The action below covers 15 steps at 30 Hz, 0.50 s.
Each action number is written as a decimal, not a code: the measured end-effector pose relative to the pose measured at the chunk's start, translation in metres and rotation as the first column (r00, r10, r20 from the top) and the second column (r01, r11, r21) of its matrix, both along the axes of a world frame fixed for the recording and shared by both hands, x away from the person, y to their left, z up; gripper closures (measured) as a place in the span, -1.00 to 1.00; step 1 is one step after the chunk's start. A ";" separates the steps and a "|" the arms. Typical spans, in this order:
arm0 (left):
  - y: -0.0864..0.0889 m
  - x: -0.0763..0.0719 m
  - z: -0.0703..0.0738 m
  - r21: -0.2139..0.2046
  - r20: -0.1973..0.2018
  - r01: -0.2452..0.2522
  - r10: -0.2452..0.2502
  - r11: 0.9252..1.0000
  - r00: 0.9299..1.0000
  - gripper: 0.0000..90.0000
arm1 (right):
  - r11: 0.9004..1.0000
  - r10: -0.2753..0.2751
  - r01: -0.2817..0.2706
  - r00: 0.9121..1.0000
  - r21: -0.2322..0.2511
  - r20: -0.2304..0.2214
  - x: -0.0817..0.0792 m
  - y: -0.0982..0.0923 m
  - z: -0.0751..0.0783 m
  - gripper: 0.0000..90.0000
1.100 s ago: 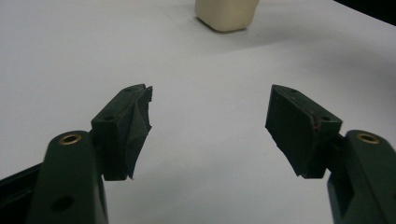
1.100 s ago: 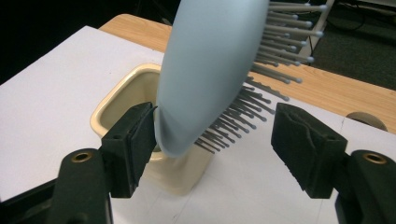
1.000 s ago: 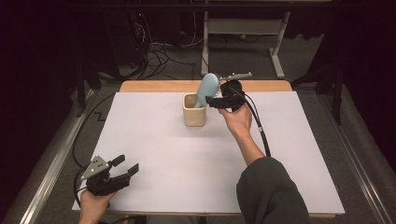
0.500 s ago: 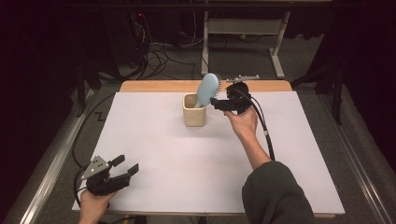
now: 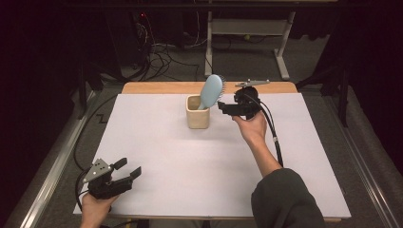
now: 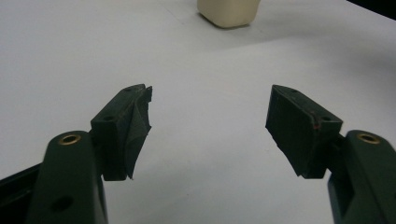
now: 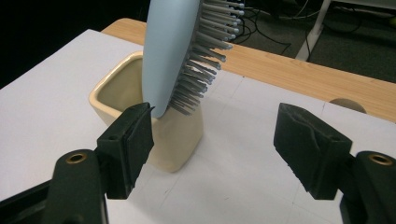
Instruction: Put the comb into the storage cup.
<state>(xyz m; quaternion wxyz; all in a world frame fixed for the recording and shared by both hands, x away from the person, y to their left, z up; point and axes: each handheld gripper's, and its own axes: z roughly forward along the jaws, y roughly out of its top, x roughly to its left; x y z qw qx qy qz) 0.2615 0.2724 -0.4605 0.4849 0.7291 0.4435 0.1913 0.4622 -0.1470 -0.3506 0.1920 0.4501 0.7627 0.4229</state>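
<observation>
Standing at the near edge of the table (image 5: 157, 142), I see the left gripper (image 5: 127, 169) resting low at the front left corner, jaws spread wide with nothing between them; through the left gripper view its pads frame bare white surface, with the base of the cream cup (image 6: 229, 11) far off. It looks parked, and it is best left that way (no need for a second hand here). Farther out, the right gripper (image 5: 221, 107) hovers just beside the cup (image 5: 197, 111), jaws apart and gripping nothing. The blue hairbrush (image 5: 211, 91) stands handle-down in that cup, its head leaning out over the rim toward the gripper, bristles facing it. In the right gripper view the brush (image 7: 175, 51) sits up and to the left of the gap, not between the pads. My judgement: the brush is already housed in the cup, and the careful way onward is to draw the open jaws straight back and clear of the bristles, since a sideways nudge could tip the leaning head or the cup.
</observation>
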 end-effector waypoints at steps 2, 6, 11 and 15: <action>0.000 0.000 0.000 0.000 0.000 -0.001 0.001 1.000 1.000 -0.31 | 1.000 0.002 -0.002 1.000 -0.001 0.005 -0.002 -0.002 0.001 -0.35; 0.001 0.000 0.000 -0.001 -0.001 -0.002 0.002 1.000 1.000 -0.31 | 1.000 0.001 -0.001 1.000 -0.001 0.008 -0.004 -0.005 0.002 -0.35; 0.001 0.000 0.000 -0.003 -0.002 -0.004 0.004 1.000 1.000 -0.31 | 1.000 0.001 -0.001 1.000 0.000 0.016 -0.007 -0.009 0.004 -0.35; 0.001 0.000 0.000 -0.003 -0.003 -0.004 0.004 1.000 1.000 -0.31 | 1.000 -0.001 0.001 1.000 0.004 0.023 -0.011 -0.012 0.004 -0.34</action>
